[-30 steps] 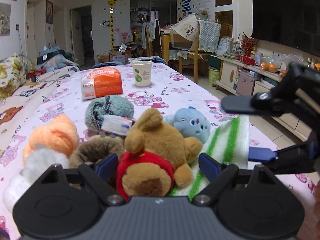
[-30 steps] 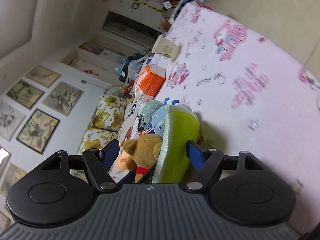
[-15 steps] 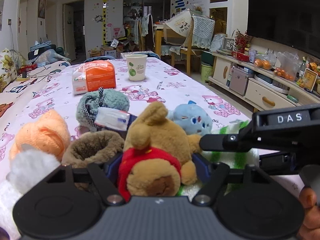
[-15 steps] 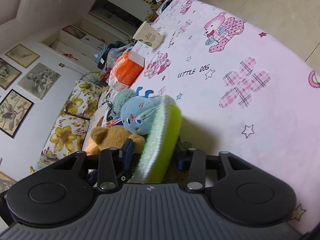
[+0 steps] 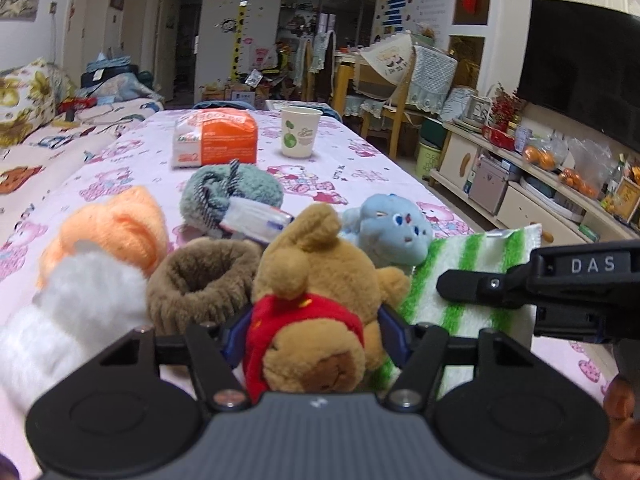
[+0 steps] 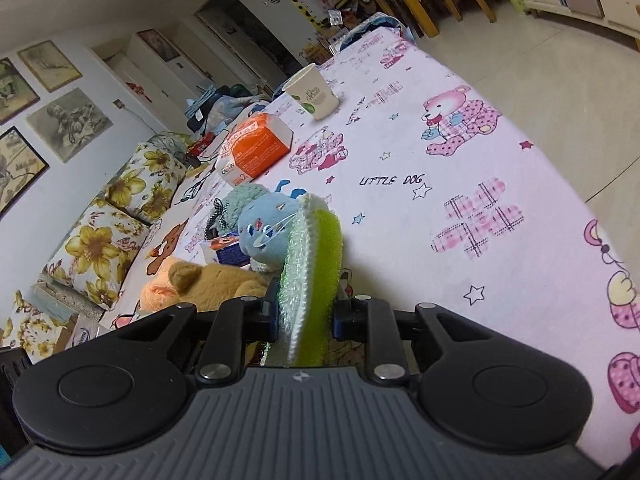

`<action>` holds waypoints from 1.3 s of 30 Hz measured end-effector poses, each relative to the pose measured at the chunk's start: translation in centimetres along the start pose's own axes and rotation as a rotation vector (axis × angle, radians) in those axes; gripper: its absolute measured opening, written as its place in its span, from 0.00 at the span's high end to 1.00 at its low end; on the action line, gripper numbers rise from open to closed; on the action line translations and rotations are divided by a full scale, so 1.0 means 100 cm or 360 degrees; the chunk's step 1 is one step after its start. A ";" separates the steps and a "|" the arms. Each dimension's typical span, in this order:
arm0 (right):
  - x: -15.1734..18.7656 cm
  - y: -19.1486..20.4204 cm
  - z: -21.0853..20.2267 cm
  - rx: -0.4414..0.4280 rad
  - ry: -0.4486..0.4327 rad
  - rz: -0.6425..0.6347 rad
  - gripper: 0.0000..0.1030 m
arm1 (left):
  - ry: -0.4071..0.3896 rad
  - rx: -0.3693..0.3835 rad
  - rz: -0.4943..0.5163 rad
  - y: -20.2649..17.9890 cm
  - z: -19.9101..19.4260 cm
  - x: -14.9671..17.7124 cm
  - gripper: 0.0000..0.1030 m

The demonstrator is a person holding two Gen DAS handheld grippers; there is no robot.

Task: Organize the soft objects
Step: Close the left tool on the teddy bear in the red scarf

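Green-striped cloth (image 6: 310, 276) beside the brown bear (image 5: 320, 304) is now pinched in our right tool (image 6: 306, 316), our left tool (image 5: 316, 330) has just closed on the bear, so both can lift.

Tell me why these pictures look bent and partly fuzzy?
Left wrist view: the fisheye lens bows the room's edges; the white fluffy toy nearest the lens is soft, while the paper cup is crisp. Right wrist view: the whole scene is tilted, and the green cloth in the tool casts a shadow on the tablecloth.

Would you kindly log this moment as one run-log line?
left gripper: closing around brown bear | right gripper: shut on green-striped cloth | blue plush: beside cloth
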State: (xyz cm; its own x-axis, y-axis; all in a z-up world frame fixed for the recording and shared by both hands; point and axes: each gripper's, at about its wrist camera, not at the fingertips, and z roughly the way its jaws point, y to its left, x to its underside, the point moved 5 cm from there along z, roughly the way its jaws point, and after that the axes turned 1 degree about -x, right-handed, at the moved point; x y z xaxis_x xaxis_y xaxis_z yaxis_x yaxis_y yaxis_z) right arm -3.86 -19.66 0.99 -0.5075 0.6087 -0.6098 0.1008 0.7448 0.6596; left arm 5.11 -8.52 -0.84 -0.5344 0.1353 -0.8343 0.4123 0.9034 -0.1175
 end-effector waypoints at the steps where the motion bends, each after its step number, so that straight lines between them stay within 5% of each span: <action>1: 0.000 -0.001 -0.001 0.0000 -0.0002 0.0000 0.73 | -0.0002 0.0000 -0.0020 0.002 -0.003 0.001 0.37; 39: -0.006 0.046 0.017 -0.0095 -0.0115 -0.0347 0.74 | -0.0231 -0.0143 -0.0220 0.081 -0.105 0.001 0.37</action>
State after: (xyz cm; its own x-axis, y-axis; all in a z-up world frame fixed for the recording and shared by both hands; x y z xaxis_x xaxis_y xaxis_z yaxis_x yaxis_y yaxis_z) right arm -1.61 -16.12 3.60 -0.4490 0.4550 -0.7690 -0.0560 0.8446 0.5324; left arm 0.65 3.07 3.81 -0.4668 -0.0462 -0.8831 0.2715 0.9429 -0.1929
